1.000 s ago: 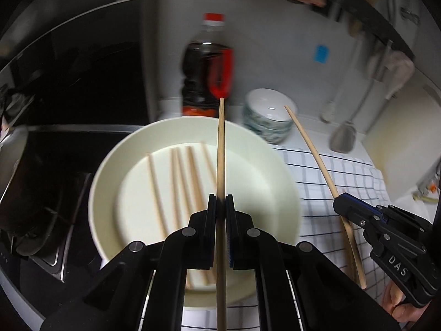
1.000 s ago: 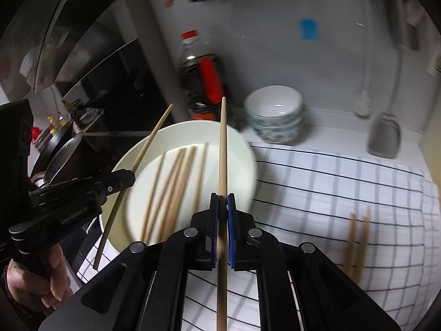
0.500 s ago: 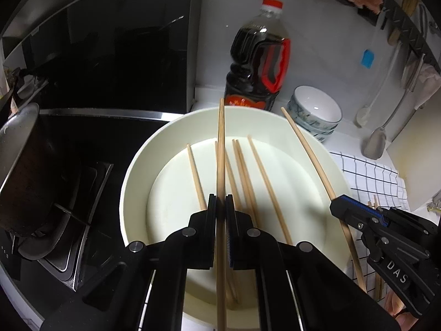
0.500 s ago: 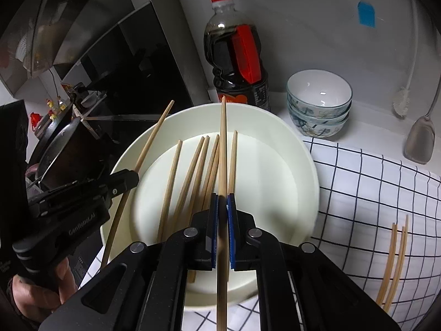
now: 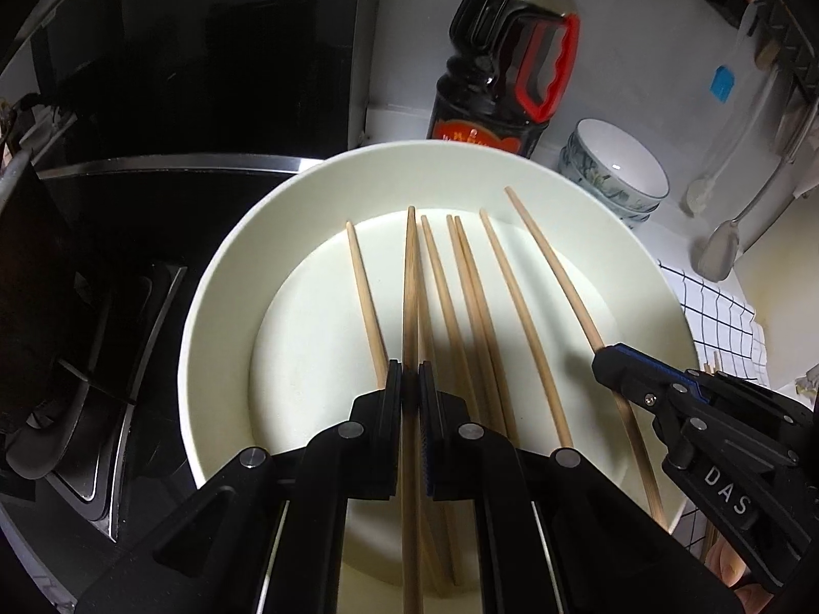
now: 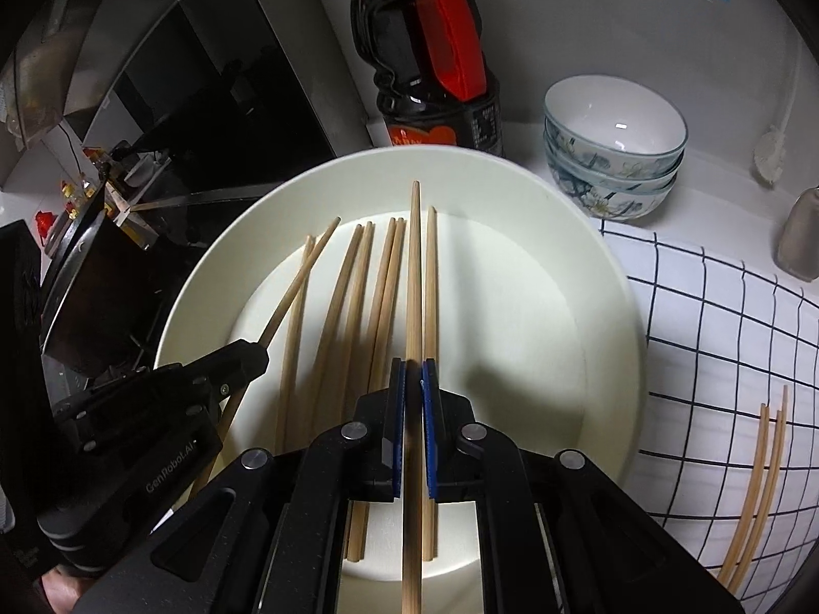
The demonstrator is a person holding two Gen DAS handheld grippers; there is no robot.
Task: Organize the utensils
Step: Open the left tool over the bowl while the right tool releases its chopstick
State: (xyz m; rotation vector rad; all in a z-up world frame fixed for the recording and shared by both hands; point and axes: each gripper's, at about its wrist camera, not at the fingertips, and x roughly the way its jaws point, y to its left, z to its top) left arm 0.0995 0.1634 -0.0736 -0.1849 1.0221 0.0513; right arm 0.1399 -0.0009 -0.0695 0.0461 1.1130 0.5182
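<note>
A large white plate (image 5: pixel 225 276) (image 6: pixel 604 317) holds several wooden chopsticks (image 5: pixel 463 297) (image 6: pixel 353 297) lying side by side. My left gripper (image 5: pixel 409 378) is shut on one chopstick (image 5: pixel 409 276) that points over the plate's middle. In the right wrist view the left gripper (image 6: pixel 256 353) sits low at the plate's left rim. My right gripper (image 6: pixel 413 373) is shut on another chopstick (image 6: pixel 414 266), just above those on the plate; the left wrist view has the right gripper (image 5: pixel 609 358) over the right rim. Two more chopsticks (image 6: pixel 757 481) lie on the checked cloth (image 6: pixel 716 337).
A dark sauce bottle with a red handle (image 5: pixel 507 51) (image 6: pixel 430 51) stands behind the plate. Stacked patterned bowls (image 6: pixel 614 148) (image 5: pixel 614 174) sit to its right. A black hob with a pan (image 5: pixel 56 307) lies left. Ladles (image 5: pixel 721 250) hang on the right wall.
Both grippers have come down and closer to the plate, each still holding its chopstick. The plate now fills both views, and the held chopsticks lie nearly level with those resting on it.
</note>
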